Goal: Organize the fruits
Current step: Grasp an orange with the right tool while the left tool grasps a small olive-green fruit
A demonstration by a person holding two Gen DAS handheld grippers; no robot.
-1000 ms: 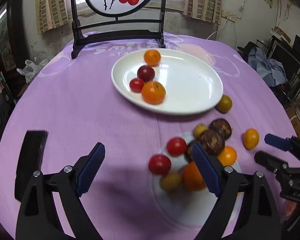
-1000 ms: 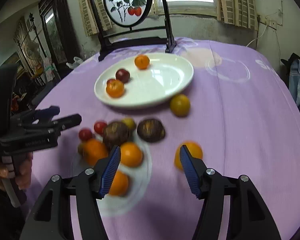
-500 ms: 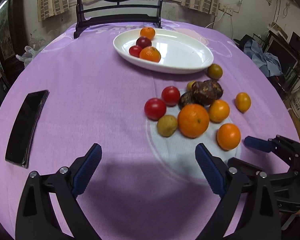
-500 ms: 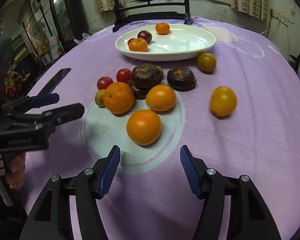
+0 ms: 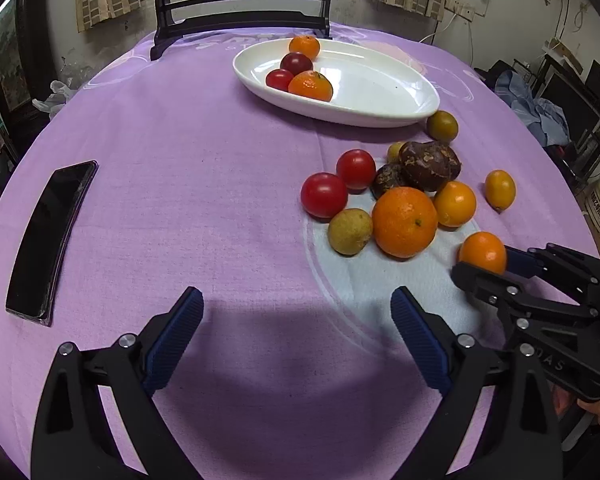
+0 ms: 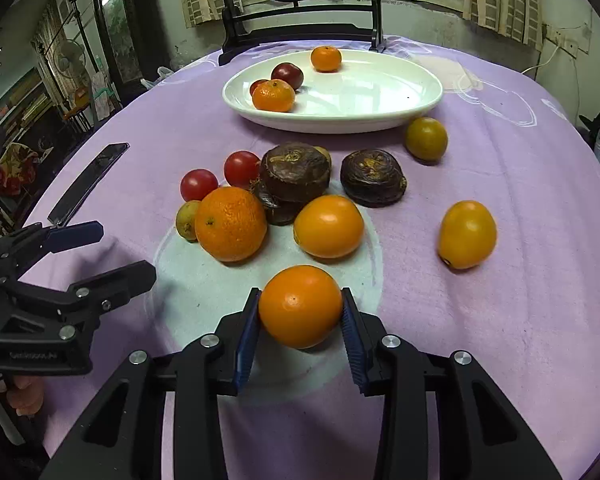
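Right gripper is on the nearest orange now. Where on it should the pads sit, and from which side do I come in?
Grip the nearest orange across its widest middle, coming in low from the near side, as the right gripper already does. It is round and smooth, so pads above the middle would likely slip off. Its left and right flanks are free of neighbours; the larger orange lies behind.

A matt, woven purple cloth (image 6: 500, 320) covers the counter. The oval white plate (image 6: 380, 120) looks like glossy glazed ceramic. The nearest orange (image 6: 300, 306) has smooth, slightly dimpled, shiny skin. The right hand-held gripper (image 6: 300, 340) is matt black plastic with ribbed blue pads (image 6: 246, 344) and bright metal screws. Two dark brown fruits (image 6: 374, 178) look wrinkled and rough. A phone (image 5: 46, 236) shows glossy black glass.
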